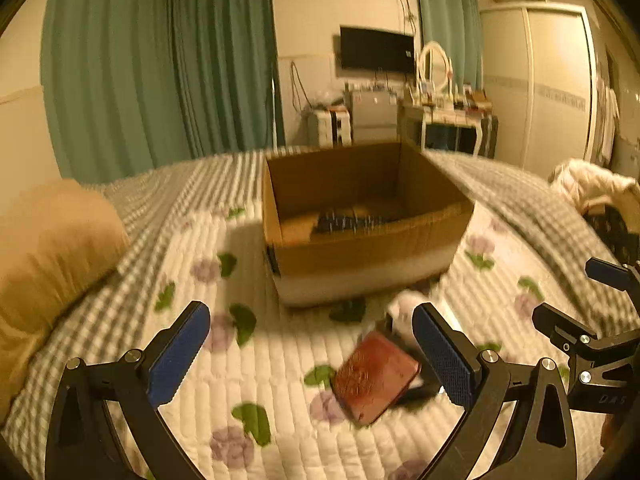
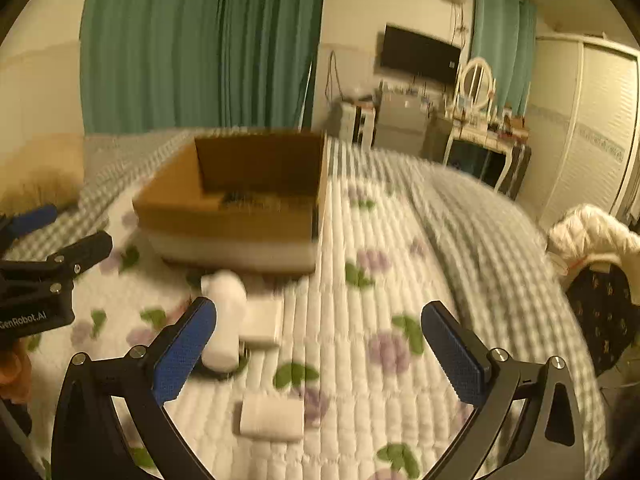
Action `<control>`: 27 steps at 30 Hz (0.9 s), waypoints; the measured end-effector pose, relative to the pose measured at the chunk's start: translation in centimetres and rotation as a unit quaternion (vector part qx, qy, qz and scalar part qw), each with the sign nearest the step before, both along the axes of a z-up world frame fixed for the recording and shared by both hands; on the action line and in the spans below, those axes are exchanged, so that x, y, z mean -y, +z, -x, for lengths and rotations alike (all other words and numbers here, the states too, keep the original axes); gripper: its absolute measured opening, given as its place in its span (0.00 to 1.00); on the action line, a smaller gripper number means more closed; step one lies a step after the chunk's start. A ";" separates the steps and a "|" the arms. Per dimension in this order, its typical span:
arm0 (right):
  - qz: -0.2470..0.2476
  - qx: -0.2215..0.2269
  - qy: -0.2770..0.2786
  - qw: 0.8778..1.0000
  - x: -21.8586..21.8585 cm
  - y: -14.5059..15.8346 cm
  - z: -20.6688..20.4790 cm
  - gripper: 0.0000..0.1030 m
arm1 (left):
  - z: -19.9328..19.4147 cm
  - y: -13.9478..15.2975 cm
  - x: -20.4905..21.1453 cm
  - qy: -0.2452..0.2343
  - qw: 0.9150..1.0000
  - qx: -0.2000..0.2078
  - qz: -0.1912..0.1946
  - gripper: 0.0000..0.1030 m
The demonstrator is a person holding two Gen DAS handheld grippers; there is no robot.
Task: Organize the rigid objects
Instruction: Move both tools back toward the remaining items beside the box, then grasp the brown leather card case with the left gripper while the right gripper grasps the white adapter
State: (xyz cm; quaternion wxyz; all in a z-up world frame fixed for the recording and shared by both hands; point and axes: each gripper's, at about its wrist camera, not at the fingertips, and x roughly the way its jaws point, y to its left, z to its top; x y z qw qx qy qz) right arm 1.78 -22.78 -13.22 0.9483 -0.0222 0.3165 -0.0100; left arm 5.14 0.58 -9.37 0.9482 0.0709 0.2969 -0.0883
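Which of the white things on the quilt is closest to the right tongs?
The white cylindrical bottle, beside the tongs' left blue pad; the white blocks lie apart.

**Warm, dim room light; heavy motion blur and fisheye bend**

Both views carry a strong yellow-orange cast, as from indoor lamp light; the room reads dim, with the brightest patch on the white quilted bedspread with purple flowers in the foreground; the open brown cardboard box throws a soft dark shadow at its base, and its inside lies in shade; motion blur smears the box, the bedspread's pattern and the small objects on it, worse in the right wrist view; the blue-padded gripper fingers stay sharp; straight lines bow toward the edges, and black vignette fills every corner.
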 end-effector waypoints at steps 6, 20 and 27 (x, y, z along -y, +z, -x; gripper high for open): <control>-0.039 -0.060 -0.003 0.997 0.7 -4.2 -0.4 1.00 | -0.6 -4.7 0.6 -0.023 0.997 -0.077 -0.003 1.00; -0.051 -0.172 0.016 0.984 -0.1 -11.0 -1.3 1.00 | -2.7 -8.1 2.5 -0.031 0.992 -0.119 -0.011 0.97; -0.038 -0.182 0.010 0.982 -0.3 -11.8 -1.7 1.00 | -4.1 -8.5 1.0 -0.017 0.992 -0.125 0.023 0.83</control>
